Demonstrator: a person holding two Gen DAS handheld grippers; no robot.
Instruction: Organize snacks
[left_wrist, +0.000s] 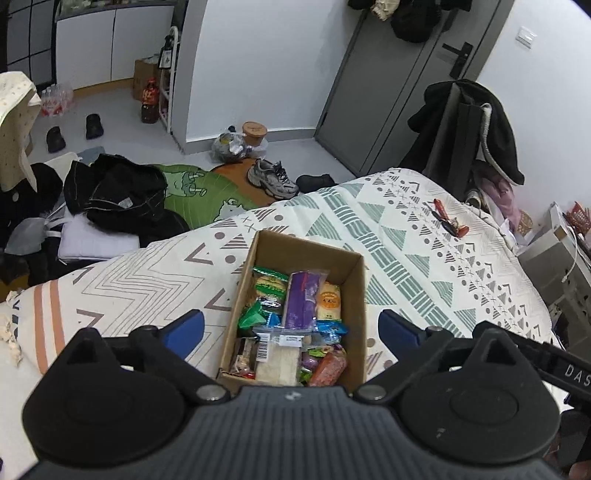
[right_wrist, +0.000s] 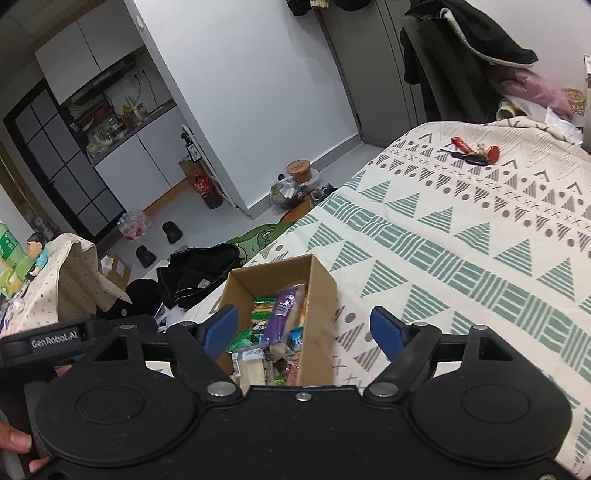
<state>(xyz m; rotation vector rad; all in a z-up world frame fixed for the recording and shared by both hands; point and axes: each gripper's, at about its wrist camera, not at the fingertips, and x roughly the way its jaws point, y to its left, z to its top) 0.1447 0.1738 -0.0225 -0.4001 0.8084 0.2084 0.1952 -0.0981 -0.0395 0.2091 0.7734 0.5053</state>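
Observation:
An open cardboard box (left_wrist: 347, 291) (right_wrist: 319, 325) rests on the patterned bedspread (left_wrist: 406, 258) (right_wrist: 461, 240). Several wrapped snacks fill it, among them a purple packet (left_wrist: 301, 301) (right_wrist: 282, 314), an orange-labelled packet (left_wrist: 329, 301) and a clear bag with a barcode label (left_wrist: 280, 350). My left gripper (left_wrist: 291, 328) hangs above the box's near half, open wide, its blue pads apart on either side with nothing held. My right gripper (right_wrist: 304, 330) is over the box from the right side, also open and holding nothing.
A bunch of keys with a red tag (left_wrist: 448, 221) (right_wrist: 474, 153) lies farther along the bed. Black clothes (left_wrist: 118, 195), shoes (left_wrist: 271, 177) and a green mat (left_wrist: 199, 188) cover the floor beyond the bed's edge. A chair draped with a dark coat (left_wrist: 476, 122) stands by the door.

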